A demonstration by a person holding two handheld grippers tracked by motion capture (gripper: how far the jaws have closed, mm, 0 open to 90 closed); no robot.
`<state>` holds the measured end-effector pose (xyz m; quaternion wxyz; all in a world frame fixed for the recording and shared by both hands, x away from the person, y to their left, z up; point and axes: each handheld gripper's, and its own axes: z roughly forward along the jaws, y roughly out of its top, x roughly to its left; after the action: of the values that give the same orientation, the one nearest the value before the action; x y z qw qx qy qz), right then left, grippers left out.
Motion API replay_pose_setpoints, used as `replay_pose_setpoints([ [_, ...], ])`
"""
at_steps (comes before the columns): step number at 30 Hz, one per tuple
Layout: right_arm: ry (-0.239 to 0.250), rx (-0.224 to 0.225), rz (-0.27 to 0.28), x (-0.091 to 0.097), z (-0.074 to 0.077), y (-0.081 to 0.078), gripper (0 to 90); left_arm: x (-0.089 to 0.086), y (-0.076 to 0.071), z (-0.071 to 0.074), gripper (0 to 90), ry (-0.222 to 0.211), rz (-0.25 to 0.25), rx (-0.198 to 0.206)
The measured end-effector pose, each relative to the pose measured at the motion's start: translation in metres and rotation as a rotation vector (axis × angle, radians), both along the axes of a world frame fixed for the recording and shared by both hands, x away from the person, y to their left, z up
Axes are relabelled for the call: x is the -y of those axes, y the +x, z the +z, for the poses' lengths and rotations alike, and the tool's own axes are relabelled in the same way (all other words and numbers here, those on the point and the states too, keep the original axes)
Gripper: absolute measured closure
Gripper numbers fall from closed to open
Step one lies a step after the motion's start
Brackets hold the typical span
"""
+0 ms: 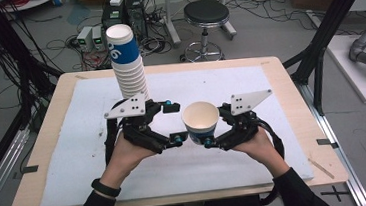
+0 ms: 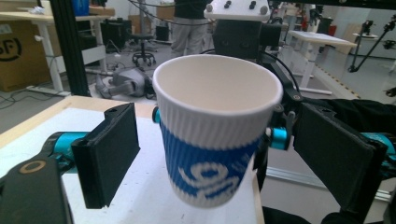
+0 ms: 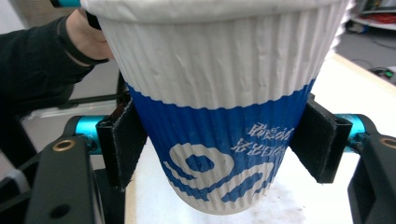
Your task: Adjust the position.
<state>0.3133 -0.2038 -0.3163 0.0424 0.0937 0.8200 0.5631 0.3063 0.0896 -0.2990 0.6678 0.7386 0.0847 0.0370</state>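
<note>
Cup (image 1: 201, 121) sits upright in my right gripper (image 1: 212, 125), fingers (image 3: 122, 140) clamped on its blue band, held above the table (image 1: 279, 82) between my two hands. My left gripper (image 1: 175, 122) is just beside it, fingers (image 2: 109, 154) apart, either side of the cup with a gap, not pressing. Stack (image 1: 126, 63) of the same cups stands upright on the white mat (image 1: 73, 137) behind my left gripper.

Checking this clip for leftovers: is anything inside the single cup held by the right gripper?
The cup, clamped by the right gripper, shows bare white inner walls and nothing inside. Its very bottom is not visible, hidden by the near wall.
</note>
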Motion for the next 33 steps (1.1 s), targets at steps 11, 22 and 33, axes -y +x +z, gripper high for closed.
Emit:
replay_pose_setpoints([
  [11, 0.067, -0.001, -0.206, 0.040, -0.012, 0.009, 26.2, -0.035, -0.009, -0.013, 14.5, -0.027, 0.117, 0.028],
  [22, 0.076, -0.013, -0.418, 0.073, -0.048, 0.016, 26.3, -0.079, -0.020, -0.035, 14.5, -0.012, 0.277, 0.054],
  [33, 0.087, -0.055, -0.583, 0.089, -0.084, 0.031, 26.3, -0.099, -0.026, -0.051, 14.5, 0.006, 0.345, 0.103],
])
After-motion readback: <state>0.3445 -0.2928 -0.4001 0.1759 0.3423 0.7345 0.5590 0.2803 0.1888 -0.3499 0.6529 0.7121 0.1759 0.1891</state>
